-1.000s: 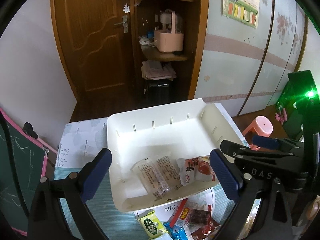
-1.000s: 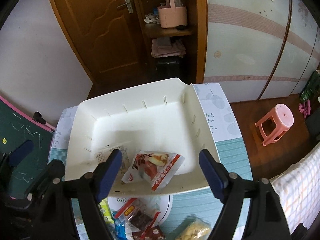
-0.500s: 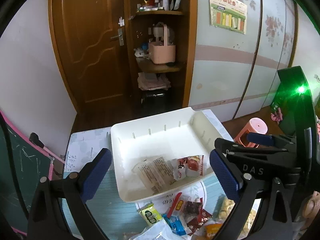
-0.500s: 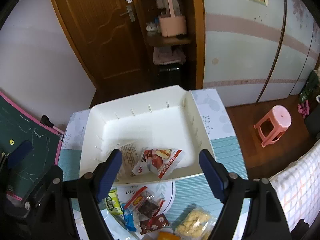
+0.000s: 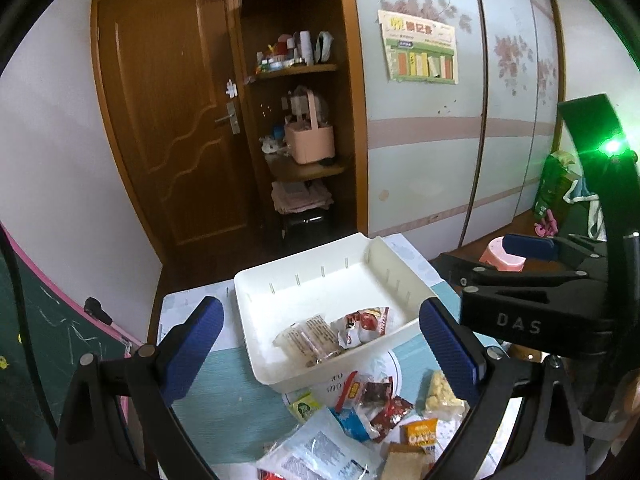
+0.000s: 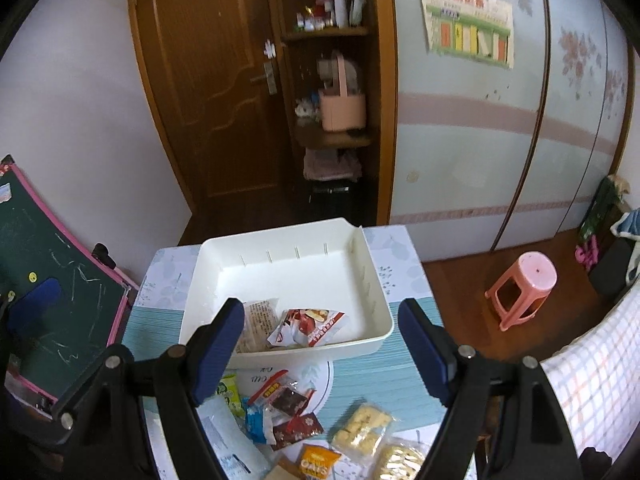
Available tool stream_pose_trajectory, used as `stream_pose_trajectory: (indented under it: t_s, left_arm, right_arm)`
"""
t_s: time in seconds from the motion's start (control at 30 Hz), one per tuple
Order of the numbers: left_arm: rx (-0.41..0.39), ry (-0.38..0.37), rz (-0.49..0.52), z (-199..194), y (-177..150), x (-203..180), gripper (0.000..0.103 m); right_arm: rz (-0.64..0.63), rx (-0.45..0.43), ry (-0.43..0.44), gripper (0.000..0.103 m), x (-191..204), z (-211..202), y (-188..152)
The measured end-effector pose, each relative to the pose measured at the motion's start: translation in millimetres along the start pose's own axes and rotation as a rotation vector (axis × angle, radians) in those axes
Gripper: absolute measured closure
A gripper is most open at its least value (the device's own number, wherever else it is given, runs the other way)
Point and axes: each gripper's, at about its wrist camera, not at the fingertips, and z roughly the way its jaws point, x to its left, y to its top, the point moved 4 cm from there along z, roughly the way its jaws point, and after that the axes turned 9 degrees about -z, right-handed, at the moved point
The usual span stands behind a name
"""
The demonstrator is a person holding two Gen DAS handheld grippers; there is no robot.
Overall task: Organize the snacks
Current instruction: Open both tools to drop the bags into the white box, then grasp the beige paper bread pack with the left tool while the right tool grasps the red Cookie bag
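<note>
Both your grippers are wide apart and hold nothing: your left gripper (image 5: 320,354) and your right gripper (image 6: 322,348) hang in the air above the table (image 6: 360,376). The white bin (image 6: 288,276) sits on the far part of the table. Two snacks lie in its near corner, a clear packet (image 6: 258,320) and a red and white packet (image 6: 308,322), touching each other. More snacks wait outside, just in front of the bin: a dark red packet (image 6: 286,396), a blue packet (image 6: 256,418), a bag of yellow puffs (image 6: 362,426) and an orange oats packet (image 6: 318,458). These lie in a heap, some on top of others. If you pinch down there, you may grab two at once, or one may slip out. The wrappers look shiny and thin, so a hard squeeze could crush the puffs. Your two grippers are also close together, so they could bump.
</note>
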Motion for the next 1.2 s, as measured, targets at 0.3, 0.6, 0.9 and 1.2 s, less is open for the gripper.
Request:
stream_pose_trajectory:
  t_s: [0.3, 0.6, 0.9, 1.2]
  left_arm:
    - [0.015, -0.012, 0.022, -44, -40, 2, 0.005]
    - [0.117, -0.082, -0.032, -53, -118, 9, 0.005]
    - [0.309, -0.141, -0.057, -17, -201, 9, 0.005]
    - [0.529, -0.203, 0.042, 35, -276, -21, 0.005]
  right_arm:
    - [-0.041, -0.037, 0.070, 0.023, 12, -53, -45]
    - [-0.145, 0.010, 0.058, 0.023, 32, -63, -128]
    - [-0.083, 0.118, 0.096, 0.023, 15, -31, -200]
    - [-0.223, 0.253, 0.186, 0.023, 24, 13, -269]
